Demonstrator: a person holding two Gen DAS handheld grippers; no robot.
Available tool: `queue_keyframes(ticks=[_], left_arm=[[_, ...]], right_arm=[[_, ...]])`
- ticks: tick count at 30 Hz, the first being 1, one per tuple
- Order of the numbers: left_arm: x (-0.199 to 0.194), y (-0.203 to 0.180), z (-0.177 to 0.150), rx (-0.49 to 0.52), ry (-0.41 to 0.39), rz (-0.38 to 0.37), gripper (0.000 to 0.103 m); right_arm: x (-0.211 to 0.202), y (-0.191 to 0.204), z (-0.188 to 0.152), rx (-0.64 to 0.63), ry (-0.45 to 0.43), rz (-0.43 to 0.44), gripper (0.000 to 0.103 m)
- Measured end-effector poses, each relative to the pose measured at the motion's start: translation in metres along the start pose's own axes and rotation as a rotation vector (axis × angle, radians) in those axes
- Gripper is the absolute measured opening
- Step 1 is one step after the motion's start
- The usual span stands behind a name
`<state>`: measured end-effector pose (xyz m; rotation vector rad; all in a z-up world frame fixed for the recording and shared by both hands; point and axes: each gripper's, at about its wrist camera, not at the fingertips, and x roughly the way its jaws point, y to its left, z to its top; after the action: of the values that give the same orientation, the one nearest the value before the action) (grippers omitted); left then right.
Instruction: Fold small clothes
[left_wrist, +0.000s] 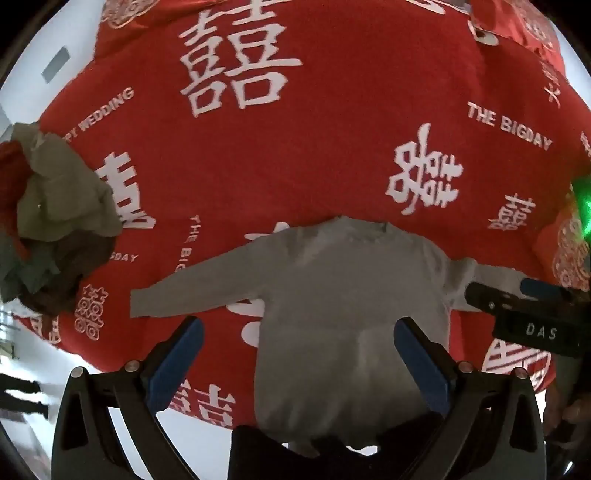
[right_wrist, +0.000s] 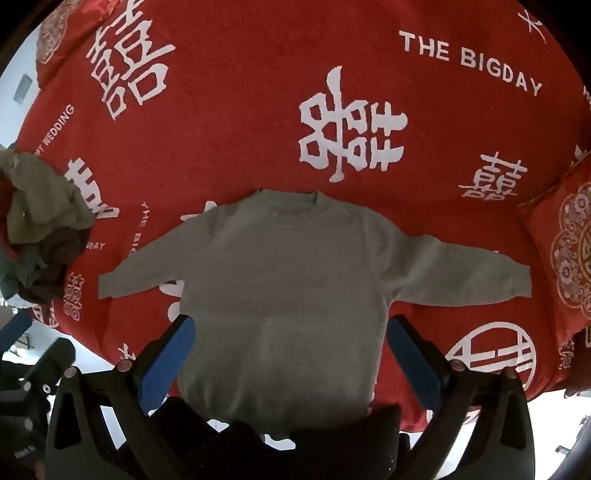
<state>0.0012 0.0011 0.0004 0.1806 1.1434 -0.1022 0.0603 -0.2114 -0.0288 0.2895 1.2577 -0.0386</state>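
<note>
Red cloth (right_wrist: 240, 155) | grey sweater (right_wrist: 280, 280) flat | both hand-held grippers released — right one (left_wrist: 524, 310) visible only from left wrist

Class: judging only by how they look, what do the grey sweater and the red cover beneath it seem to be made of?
Grey sweater: probably soft knit, matte, with a ribbed-looking collar. Red cover: seemingly napped, towel-like fabric, matte, with white woven or printed characters; the fibre cannot be told.

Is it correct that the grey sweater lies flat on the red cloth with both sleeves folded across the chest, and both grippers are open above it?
Not quite. The grey sweater lies flat on the red cloth, but the right wrist view shows both sleeves spread out to the sides, not folded. The left gripper and the right gripper are open, as you said.
</note>
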Motion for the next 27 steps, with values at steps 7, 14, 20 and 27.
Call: queue_keyframes(ticks=[7, 14, 20, 27], left_arm=[[0.000, 0.006, -0.001, -0.031, 0.011, 0.021, 0.103], [0.000, -0.015, 0.008, 0.034, 0.018, 0.048, 0.103], [0.002, -0.020, 0.010, 0.041, 0.017, 0.042, 0.103], [0.003, -0.021, 0.006, 0.042, 0.012, 0.038, 0.103]], right_arm=[[0.005, -0.003, 0.003, -0.016, 0.023, -0.004, 0.103], [0.001, -0.016, 0.007, 0.009, 0.012, -0.011, 0.103], [-0.001, -0.027, 0.008, 0.040, 0.005, -0.011, 0.103], [-0.003, -0.037, 0.006, 0.070, -0.004, -0.011, 0.103]])
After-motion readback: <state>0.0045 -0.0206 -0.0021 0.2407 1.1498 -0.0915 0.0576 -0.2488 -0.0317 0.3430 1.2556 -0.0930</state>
